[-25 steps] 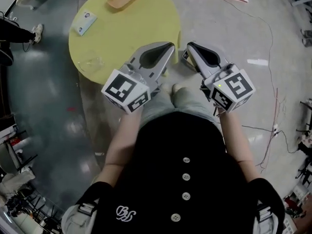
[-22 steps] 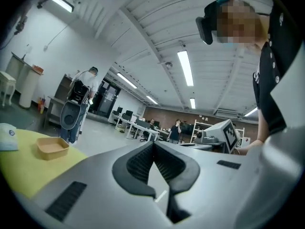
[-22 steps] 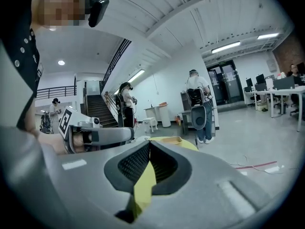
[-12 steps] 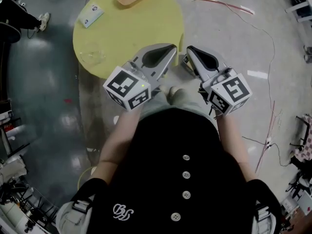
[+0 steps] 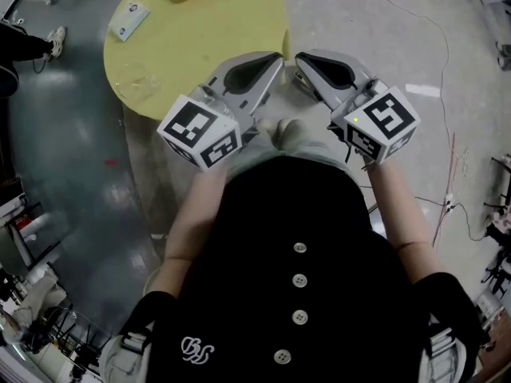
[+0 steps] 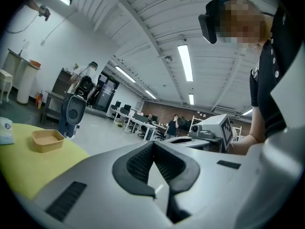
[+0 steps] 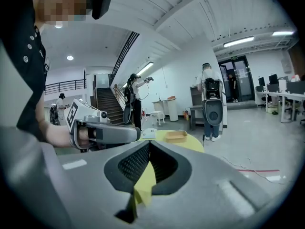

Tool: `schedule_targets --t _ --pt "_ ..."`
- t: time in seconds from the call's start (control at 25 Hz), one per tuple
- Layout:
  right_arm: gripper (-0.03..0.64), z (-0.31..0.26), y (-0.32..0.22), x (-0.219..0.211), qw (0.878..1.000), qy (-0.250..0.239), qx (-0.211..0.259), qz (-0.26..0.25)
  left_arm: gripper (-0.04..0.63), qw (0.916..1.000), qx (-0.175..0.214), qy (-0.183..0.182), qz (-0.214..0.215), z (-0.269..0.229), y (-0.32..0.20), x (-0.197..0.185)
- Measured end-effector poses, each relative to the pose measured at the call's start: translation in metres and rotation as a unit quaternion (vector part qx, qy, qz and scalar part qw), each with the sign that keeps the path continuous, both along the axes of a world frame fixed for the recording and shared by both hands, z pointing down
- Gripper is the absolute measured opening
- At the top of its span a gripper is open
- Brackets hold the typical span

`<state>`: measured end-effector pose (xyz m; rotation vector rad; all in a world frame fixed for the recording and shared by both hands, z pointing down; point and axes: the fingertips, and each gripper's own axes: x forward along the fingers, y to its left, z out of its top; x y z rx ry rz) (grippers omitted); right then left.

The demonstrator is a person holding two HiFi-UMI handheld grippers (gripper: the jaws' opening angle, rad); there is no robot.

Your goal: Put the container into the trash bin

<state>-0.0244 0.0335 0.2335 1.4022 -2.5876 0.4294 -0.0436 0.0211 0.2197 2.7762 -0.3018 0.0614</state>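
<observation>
container (image 6: 47, 140): seems light, stiff; pinch one side wall | left gripper (image 5: 275, 61), right gripper (image 5: 303, 61): jaws together, holding nothing

No wording could be read with certainty. A white cursive monogram (image 5: 196, 348) stood low on the person's black buttoned top (image 5: 295, 206), but its letters could not be made out. The cubes on the left gripper (image 5: 276, 57) and the right gripper (image 5: 300, 57) carried black-and-white square marker patterns only. A small card (image 5: 128, 19) on the yellow table (image 5: 207, 42) bore a blue mark, and its print was too small to read.
</observation>
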Motion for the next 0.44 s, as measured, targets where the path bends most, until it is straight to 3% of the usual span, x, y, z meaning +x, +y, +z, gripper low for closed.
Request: schedule_targets --t 0.24,0.44 --pt "0.005 0.002 0.008 0.004 1.0 0.016 -0.021 -0.002 0.014 0.9998 -0.012 -0.001 0.019 0.002 0.008 0.006" --pt "0.005 0.012 0.009 0.002 0.999 0.031 -0.02 -0.036 0.014 0.9999 -0.001 -0.008 0.01 0.011 0.011 0.01"
